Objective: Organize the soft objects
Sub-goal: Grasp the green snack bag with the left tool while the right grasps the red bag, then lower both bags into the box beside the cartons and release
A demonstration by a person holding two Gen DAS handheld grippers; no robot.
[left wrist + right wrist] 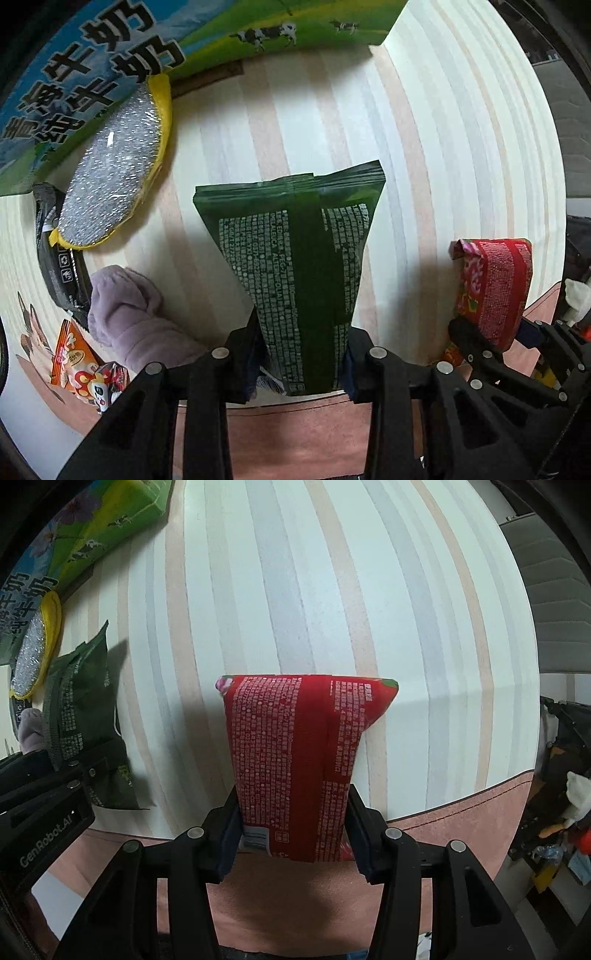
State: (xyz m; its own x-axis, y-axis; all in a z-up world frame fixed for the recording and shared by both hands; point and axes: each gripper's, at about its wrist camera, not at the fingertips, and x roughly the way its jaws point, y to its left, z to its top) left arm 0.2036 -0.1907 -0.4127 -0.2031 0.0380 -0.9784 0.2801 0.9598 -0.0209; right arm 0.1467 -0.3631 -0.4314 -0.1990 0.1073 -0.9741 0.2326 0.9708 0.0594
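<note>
Two soft packs are pinched at once, one in each hand-held gripper. The left hand-held gripper (301, 365) clamps the near end of a dark green plastic pack printed with white text (295, 266), its black fingers pressing on both side edges; the pack sticks out forward over the striped white, grey and pink table (424, 147). The right hand-held gripper (291, 830) squeezes the near end of a red plastic pack covered in white text (295, 753) in the same way, and that pack also reaches out over the table's front edge.

From the left wrist view, the red pack sits well to the right of the green one, apart from it. On the left side of the table lies a silver mesh scrubber with a yellow rim (114, 166), resting partly on a black plastic pouch (61, 258). Just beside them is a lilac fluffy cloth (129, 314), bunched up, and near it an orange snack packet (74, 362). At the far left stands a green and blue milk carton box with cows printed on it (110, 55).
</note>
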